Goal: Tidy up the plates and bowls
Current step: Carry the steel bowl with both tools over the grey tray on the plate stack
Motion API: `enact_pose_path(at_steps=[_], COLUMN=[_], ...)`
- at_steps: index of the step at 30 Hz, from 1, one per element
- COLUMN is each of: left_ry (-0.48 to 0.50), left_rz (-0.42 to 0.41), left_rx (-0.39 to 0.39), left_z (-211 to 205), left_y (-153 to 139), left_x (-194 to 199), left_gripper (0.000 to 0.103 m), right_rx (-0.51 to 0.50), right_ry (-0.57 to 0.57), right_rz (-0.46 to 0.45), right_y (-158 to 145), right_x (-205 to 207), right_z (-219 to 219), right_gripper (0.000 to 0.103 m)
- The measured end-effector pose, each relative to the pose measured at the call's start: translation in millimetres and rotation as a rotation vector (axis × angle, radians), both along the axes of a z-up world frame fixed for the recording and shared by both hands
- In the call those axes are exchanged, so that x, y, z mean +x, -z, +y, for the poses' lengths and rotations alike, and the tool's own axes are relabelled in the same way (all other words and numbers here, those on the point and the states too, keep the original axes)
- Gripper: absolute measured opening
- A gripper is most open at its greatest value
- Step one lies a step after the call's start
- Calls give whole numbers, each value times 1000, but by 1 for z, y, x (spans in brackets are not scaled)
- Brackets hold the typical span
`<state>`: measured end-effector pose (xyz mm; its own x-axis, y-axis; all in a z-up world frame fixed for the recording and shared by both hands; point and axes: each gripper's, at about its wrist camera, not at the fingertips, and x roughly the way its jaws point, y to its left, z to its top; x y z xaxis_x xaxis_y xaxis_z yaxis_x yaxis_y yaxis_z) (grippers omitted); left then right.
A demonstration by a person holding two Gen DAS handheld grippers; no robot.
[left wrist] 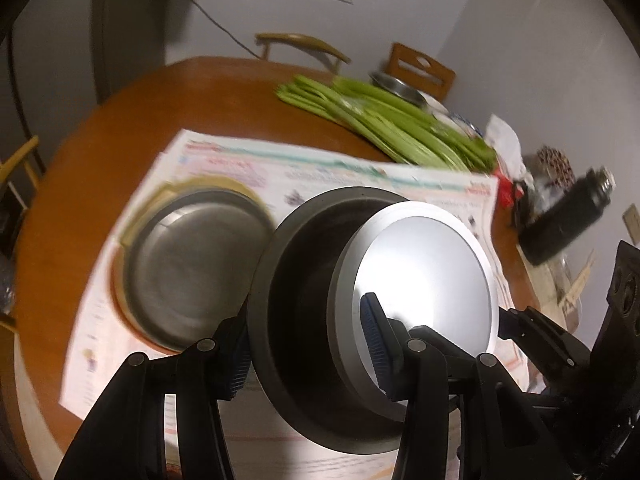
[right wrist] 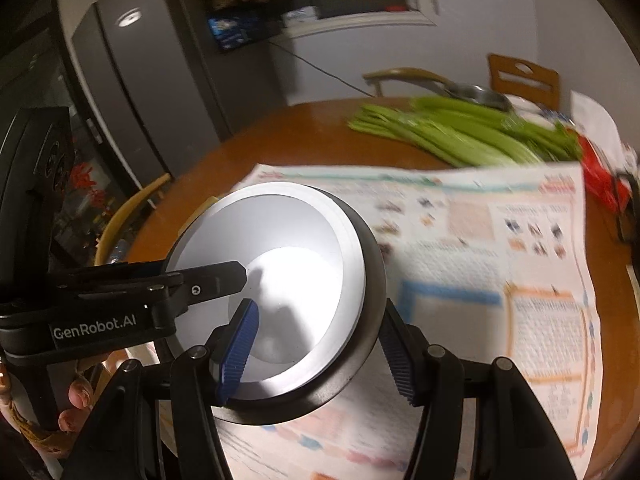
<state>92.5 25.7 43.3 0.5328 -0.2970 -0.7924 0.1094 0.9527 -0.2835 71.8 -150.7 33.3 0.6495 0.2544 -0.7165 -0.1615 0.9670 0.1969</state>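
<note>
A dark bowl (left wrist: pixel 288 280) with a white bowl (left wrist: pixel 424 276) nested inside it is held tilted over the newspaper (left wrist: pixel 320 168). My left gripper (left wrist: pixel 304 320) is shut on the pair's left wall, with one pad outside the dark bowl and one inside the white bowl. In the right wrist view my right gripper (right wrist: pixel 320 308) is shut on the right wall of the dark bowl (right wrist: pixel 372 280) and white bowl (right wrist: pixel 288 248). The left gripper's finger (right wrist: pixel 216 280) reaches in from the left. A steel plate (left wrist: pixel 192 268) on a yellowish rimmed dish lies on the paper to the left.
The round wooden table (left wrist: pixel 160 96) carries celery stalks (left wrist: pixel 384 120), steel and white dishes (left wrist: pixel 400 88) at the far edge, a black bottle (left wrist: pixel 568 212) and clutter on the right. Wooden chairs (left wrist: pixel 420 68) stand around it, a dark fridge (right wrist: pixel 120 80) beyond. A person's hand (right wrist: pixel 76 400) holds the left gripper.
</note>
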Motion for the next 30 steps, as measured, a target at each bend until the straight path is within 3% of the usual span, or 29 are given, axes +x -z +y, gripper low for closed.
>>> enact_pose_path(at_steps=[7, 13, 20, 30], left_ry=[-84, -118, -120, -120], left_rz=[-19, -3, 46, 60], left_rx=[8, 28, 32, 24], left_z=[58, 92, 107, 111], left_y=[-9, 3, 34, 55], left_x=[11, 24, 40, 53], left_gripper=[50, 50, 50, 50], right_rx=[-24, -43, -88, -167], right_ry=[-91, -130, -132, -109], right_rz=[-32, -11, 30, 56], right_y=[-16, -7, 11, 27], right_x=[30, 50, 65, 78], right_z=[57, 94, 114, 126], right_gripper=[61, 61, 61, 61])
